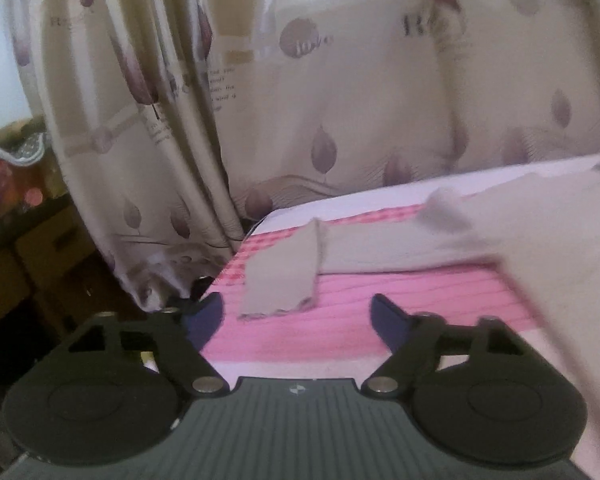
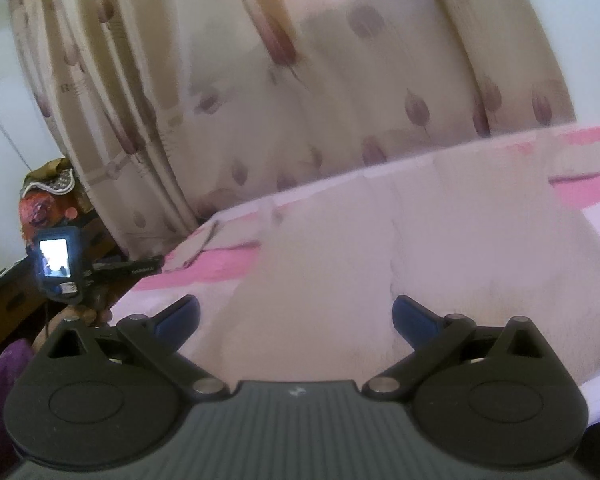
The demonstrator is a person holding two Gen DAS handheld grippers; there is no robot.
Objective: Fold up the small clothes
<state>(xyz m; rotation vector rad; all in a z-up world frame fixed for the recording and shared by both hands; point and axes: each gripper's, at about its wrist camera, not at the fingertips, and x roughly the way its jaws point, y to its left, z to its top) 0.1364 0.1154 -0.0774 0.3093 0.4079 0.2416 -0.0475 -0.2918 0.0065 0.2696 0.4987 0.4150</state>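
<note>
Closest to us in the left wrist view, our left gripper [image 1: 296,316] has its dark blue pads spread apart with nothing between them — just pink sheet showing in the gap. In the right wrist view, our right gripper [image 2: 296,316] is spread wide too, hovering over pale cloth without pinching any of it.

The surface is a bed [image 1: 340,344] with a pink striped and checked sheet, whiter toward its edges. The beige garment [image 1: 440,244] we're meant to fold lies flat on it. From the left camera, one long sleeve [image 1: 280,276] runs out to the left and bends down toward us, its scalloped cuff just beyond the left gripper's fingertips. The body of the garment fills the right side of that view, pretty blurry. From the right camera the same pale fabric [image 2: 380,260] covers most of the bed ahead of the fingers, with pink bands of sheet peeking out on both sides.

Beyond the bed hangs a cream curtain [image 1: 300,100] printed with mauve leaves and bits of lettering, its hem bunched on the floor at the bed's corner. Off to the left there are brown cardboard boxes [image 1: 40,248] with some flowery cloth piled on top — and in the right view, a small device with a lit screen [image 2: 56,258] is held out beside the bed.
</note>
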